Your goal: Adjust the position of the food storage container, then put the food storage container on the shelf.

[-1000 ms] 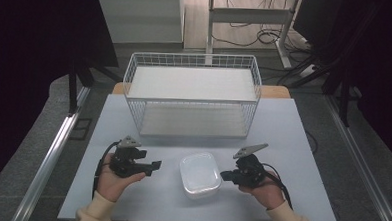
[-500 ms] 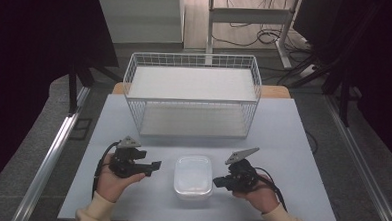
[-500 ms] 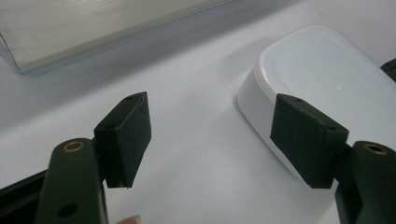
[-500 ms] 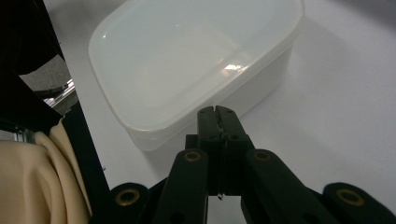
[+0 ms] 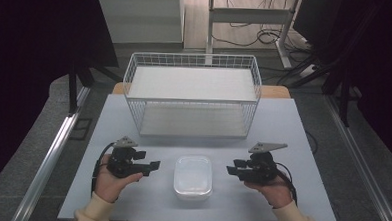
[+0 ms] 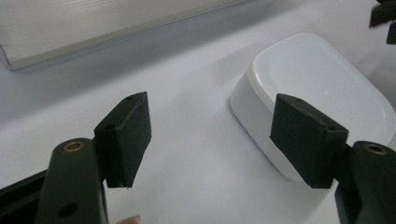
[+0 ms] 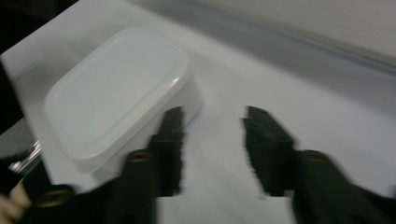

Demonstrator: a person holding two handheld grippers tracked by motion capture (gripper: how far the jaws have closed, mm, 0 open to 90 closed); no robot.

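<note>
A white lidded plastic container [image 5: 193, 176] lies flat on the pale table [image 5: 293, 130] near its front edge, between my two grippers. My left gripper [image 5: 153, 166] is held to the container's left and points at it, open with nothing between its jaws. In the left gripper view [image 6: 215, 135] the container [image 6: 317, 88] lies just beyond the right-hand jaw. My right gripper [image 5: 230, 169] is a short way to the right of the container, clear of it. Its jaws have just been opening and hold nothing. The blurred right gripper view [image 7: 215, 135] has the container [image 7: 116, 88] to the left.
A white wire basket [image 5: 130, 72] with a pale floor stands at the back middle of the table. Bare tabletop lies between it and the container. Dark floor, a metal rail [image 5: 52, 154] and cables surround the table.
The container went from slightly turned to square and shifted a little left. My right gripper then left its right edge, drew back to the right and opened. The left gripper kept still.
</note>
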